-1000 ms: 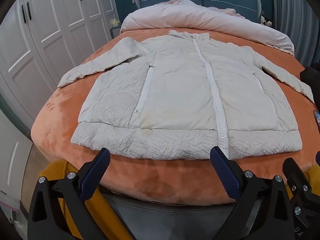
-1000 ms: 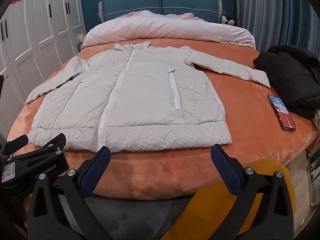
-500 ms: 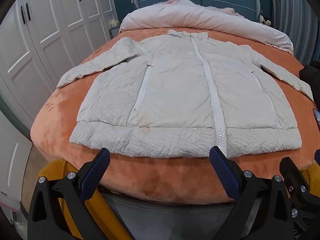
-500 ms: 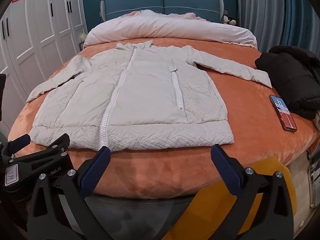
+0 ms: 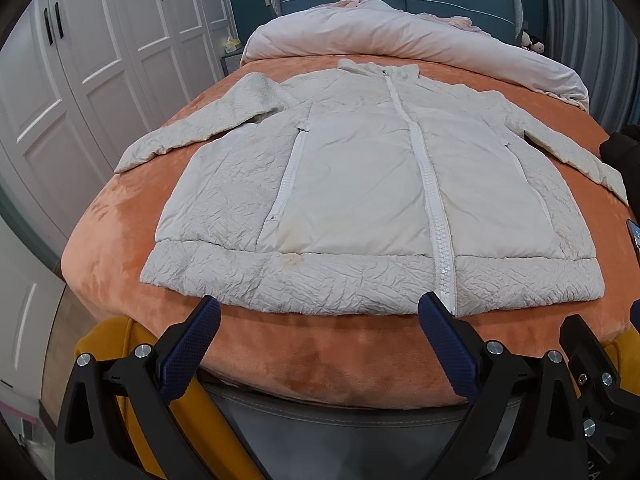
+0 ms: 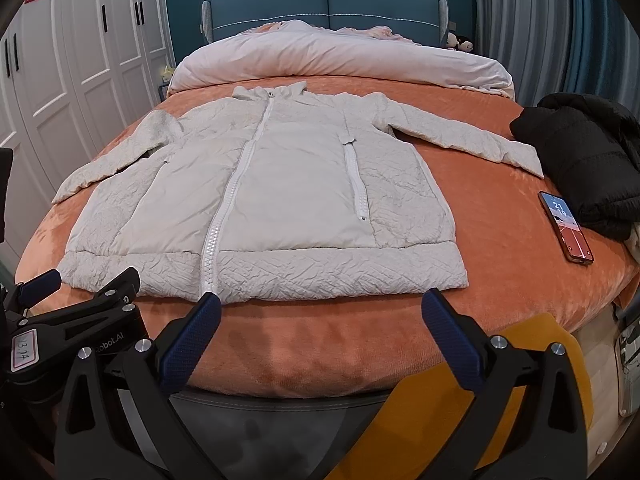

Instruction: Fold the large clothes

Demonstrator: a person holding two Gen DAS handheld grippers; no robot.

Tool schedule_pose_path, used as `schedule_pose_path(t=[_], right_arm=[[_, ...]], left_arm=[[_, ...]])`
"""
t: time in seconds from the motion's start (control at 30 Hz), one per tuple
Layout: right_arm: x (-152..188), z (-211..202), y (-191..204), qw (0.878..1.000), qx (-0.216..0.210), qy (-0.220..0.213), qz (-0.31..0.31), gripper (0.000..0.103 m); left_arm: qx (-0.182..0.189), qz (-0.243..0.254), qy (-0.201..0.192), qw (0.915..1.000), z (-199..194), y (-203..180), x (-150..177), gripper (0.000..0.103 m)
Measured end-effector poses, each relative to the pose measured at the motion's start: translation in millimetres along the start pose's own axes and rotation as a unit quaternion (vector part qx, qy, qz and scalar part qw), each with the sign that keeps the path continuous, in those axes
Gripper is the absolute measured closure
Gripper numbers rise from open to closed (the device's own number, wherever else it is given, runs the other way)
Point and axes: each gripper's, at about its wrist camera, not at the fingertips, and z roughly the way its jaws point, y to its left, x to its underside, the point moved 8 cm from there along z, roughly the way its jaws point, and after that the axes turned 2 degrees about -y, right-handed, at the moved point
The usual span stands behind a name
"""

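Lying flat on the orange blanket [image 6: 500, 240] of the bed, front side up, is the white jacket [image 6: 288, 192] we have to fold. Its zipper is closed from hem to collar, and its hood end points toward the rolled pale duvet [image 6: 340, 64] by the blue headboard [image 6: 324, 10]. Both sleeves are spread outward; the one on our right reaches to just beside the black jacket [image 6: 584, 160] heaped at the bed's right edge. A phone [image 6: 566, 227] with its screen lit lies on the blanket in front of that black heap, well apart from the white jacket's hem.

We hold our left gripper [image 5: 320, 344] low before the foot of the bed, its jaws wide apart and holding nothing. The blue pads sit just short of the hem, one near the left half of it and one at the bottom of the zipper. Our right gripper [image 6: 320, 340] is level with it and just beside it, jaws likewise spread and empty, in front of the hem's right half. From the right wrist view we see the left gripper at the lower left.

White wardrobe doors [image 5: 120, 52] stand along the left of the bed, and grey curtains [image 6: 516, 28] hang at the right.
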Motion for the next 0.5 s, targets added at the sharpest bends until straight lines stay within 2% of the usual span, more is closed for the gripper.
schedule_pose_path(t=[0.5], right_arm=[[0.3,0.2,-0.1,1.000,0.001,-0.001,-0.001,0.005]], left_arm=[[0.002,-0.002,0.001,1.0000,0.0,1.6,1.0,0.007]])
